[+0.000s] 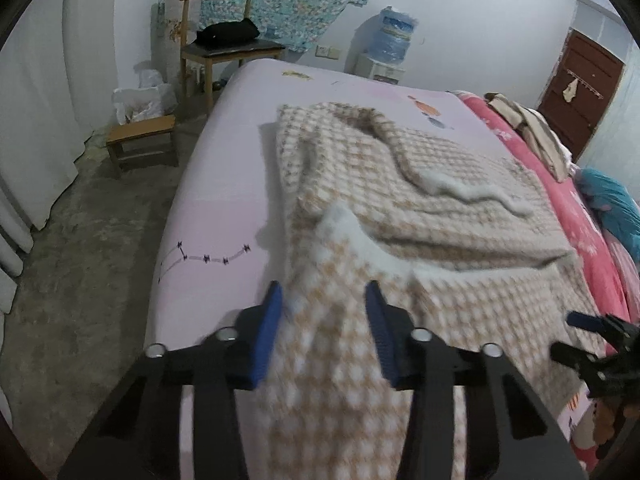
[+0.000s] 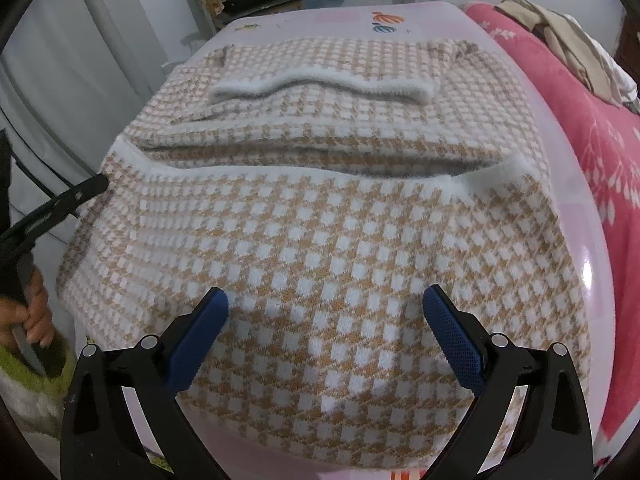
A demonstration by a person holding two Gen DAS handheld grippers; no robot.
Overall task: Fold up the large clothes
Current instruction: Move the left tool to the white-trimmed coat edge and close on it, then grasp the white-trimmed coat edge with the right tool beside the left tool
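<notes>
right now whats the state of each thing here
checked sweater: partly folded, lying on the bed
left tool: part closed, sweater fabric between its pads
right tool: open above the sweater, holding nothing
door: closed
pink sheet: spread flat

1. A pink bed sheet (image 1: 224,168) covers the bed.
2. Beyond the bed's far end stands a wooden chair (image 1: 216,44) bearing a black bag (image 1: 228,32).
3. A low wooden stool (image 1: 142,138) sits left of the bed.
4. A water dispenser (image 1: 386,46) stands beyond it.
</notes>
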